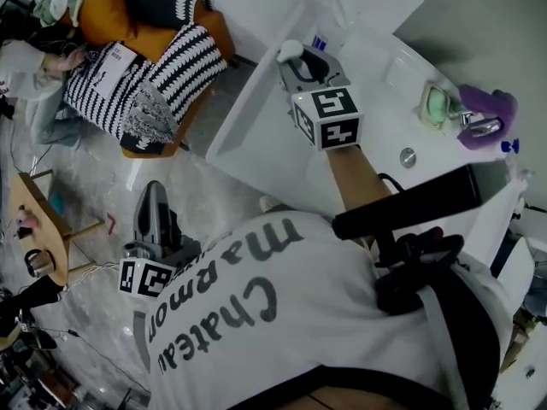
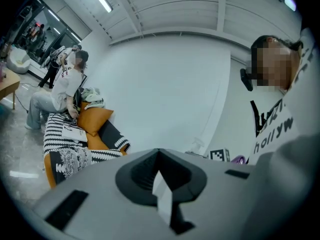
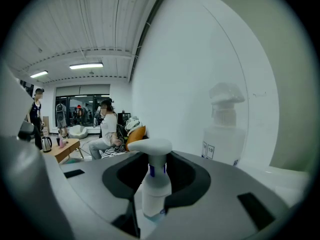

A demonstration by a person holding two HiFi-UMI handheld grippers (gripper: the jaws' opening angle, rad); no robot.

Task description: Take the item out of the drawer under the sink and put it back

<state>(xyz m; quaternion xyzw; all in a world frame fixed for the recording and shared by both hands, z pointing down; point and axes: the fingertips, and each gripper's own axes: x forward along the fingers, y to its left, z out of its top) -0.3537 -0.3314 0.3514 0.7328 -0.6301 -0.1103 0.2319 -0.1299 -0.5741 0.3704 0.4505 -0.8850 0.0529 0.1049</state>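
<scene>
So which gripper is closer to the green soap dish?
Right. The right gripper, holding a small pump bottle, is over the sink counter near the green soap dish; the left gripper is down over the floor.

Two grey two-jaw tools are counted: the left tool and the right tool. One white plastic pump bottle and a second white pump bottle are seen. One white sink worktop, one orange sofa and one round wooden side table are noted.
</scene>
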